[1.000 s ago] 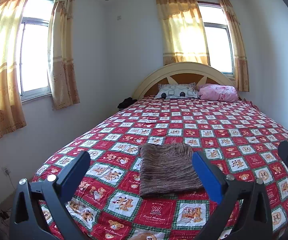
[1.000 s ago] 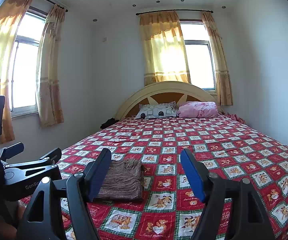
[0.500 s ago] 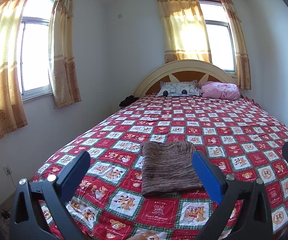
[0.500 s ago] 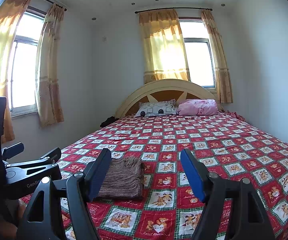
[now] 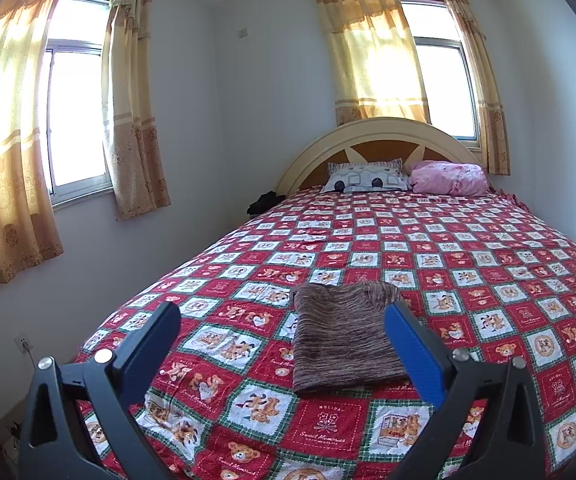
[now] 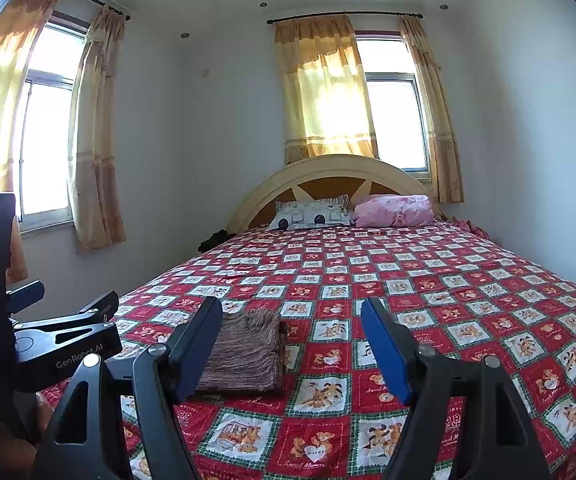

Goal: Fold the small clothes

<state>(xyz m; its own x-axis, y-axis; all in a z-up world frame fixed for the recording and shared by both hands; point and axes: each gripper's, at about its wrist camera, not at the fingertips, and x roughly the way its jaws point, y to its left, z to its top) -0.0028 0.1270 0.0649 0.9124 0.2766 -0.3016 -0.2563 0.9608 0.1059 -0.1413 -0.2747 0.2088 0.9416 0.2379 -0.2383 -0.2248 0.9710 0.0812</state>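
Note:
A brown striped knit garment [image 5: 341, 338] lies folded into a neat rectangle on the red patterned bedspread [image 5: 467, 264], near the foot of the bed. It also shows in the right wrist view [image 6: 248, 352], left of centre. My left gripper [image 5: 282, 322] is open and empty, held back from the bed with the garment between and beyond its fingers. My right gripper [image 6: 291, 318] is open and empty, to the right of the garment. The left gripper's body [image 6: 64, 340] shows at the left edge of the right wrist view.
A patterned pillow [image 5: 363, 176] and a pink bundle [image 5: 447, 176] lie by the curved headboard [image 5: 383, 136]. A dark item [image 5: 264, 202] sits at the bed's far left corner. Curtained windows are on the left and back walls. A wall socket [image 5: 24, 344] is low left.
Both grippers have drawn back and tilted up slightly, so the bed and garment sit a little lower and further off. The garment has not moved.

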